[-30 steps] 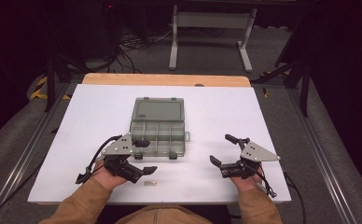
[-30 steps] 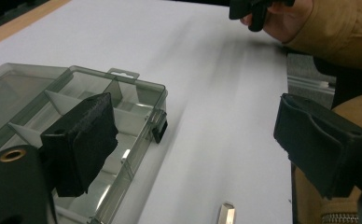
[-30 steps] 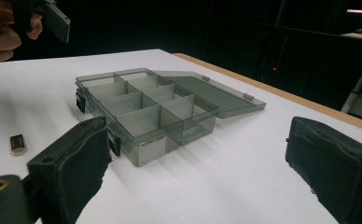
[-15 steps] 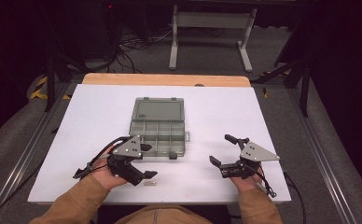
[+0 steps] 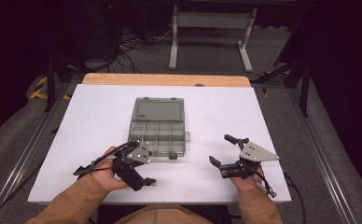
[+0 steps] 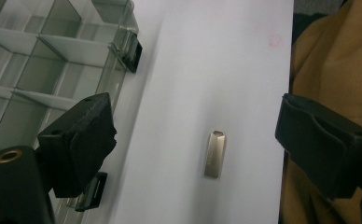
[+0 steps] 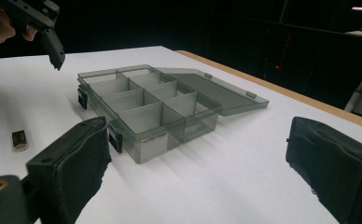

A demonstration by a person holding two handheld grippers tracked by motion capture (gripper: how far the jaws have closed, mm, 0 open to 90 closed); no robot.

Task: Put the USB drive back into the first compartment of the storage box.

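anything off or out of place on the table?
Nothing damaged or spilled. One stray item: a small metal USB stick lies loose on the white table, outside the open organizer box, close to the near edge. The left hand-held gripper hangs over it, jaws open either side.

Clear grey compartment box sat mid-tabletop, lid laid open flat toward the far edge. Compartments looked empty. Two black latches on its near wall. Small metal USB stick lay flat between box and the near edge, apart from both. White tabletop; wooden strip along the far edge. Beyond: metal stand, floor cables.
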